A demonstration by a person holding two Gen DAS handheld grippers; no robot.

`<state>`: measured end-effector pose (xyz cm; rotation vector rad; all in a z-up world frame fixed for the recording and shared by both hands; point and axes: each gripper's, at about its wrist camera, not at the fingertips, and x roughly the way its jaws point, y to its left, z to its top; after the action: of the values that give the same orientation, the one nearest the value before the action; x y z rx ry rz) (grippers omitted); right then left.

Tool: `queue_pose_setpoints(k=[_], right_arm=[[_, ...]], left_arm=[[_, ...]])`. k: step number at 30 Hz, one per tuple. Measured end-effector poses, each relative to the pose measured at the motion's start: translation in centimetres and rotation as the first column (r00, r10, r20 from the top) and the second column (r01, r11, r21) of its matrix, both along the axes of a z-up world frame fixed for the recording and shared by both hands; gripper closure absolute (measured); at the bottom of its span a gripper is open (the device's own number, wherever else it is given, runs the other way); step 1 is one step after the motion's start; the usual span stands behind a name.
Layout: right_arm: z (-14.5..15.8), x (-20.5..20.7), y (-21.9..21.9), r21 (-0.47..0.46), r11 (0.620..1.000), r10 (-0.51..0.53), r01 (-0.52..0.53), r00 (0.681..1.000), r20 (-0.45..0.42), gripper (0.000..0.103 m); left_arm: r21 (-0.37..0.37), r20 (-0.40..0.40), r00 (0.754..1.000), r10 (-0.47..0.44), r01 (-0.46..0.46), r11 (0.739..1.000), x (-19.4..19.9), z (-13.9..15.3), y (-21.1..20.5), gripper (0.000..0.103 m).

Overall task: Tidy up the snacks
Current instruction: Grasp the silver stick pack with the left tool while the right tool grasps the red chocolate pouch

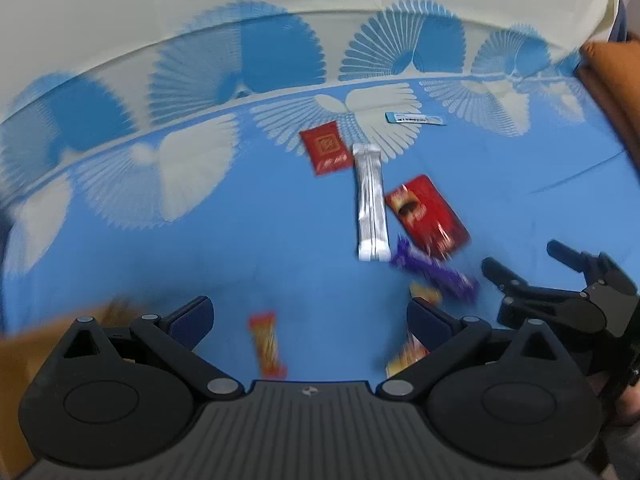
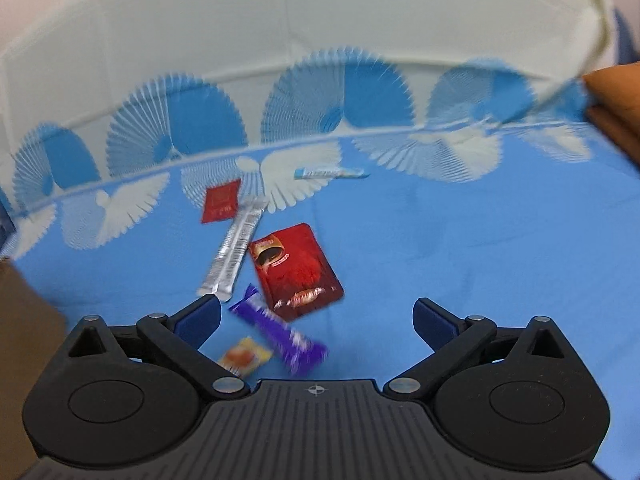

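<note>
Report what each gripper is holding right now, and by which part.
Nothing is held. The left gripper and right gripper both have their fingers spread wide with only tablecloth between them; the snacks lie loose on it.

Can't read any txt from here: print on red packets [image 2: 298,268], silver sachet [image 1: 372,204] & blue stick [image 2: 331,173] too blurred.

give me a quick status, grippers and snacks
Left gripper open, empty. Right gripper open, empty. Purple bar loose on blue cloth, nothing blocking.
</note>
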<state>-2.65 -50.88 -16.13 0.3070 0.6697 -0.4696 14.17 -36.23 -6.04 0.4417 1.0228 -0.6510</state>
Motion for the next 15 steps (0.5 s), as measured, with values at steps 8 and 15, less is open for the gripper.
queue_pose_setpoints(k=[8,15], right_arm=[[-6.4,9.1,-3.0,0.013,0.99,0.138,-0.138,0.984,-0.112,0.001],[-8.0,10.6,-5.6,-0.047,0.993,0.102,-0.11,0.984,-0.145,0.0]], left_arm=[[0.024,-0.098,0.995,0.009,-0.007,1.0,8.1,-9.0,-9.3,0.001],[0.126,-0.157,0.987,0.044,-0.024,0.992,11.3,-15.0,-13.4,0.0]])
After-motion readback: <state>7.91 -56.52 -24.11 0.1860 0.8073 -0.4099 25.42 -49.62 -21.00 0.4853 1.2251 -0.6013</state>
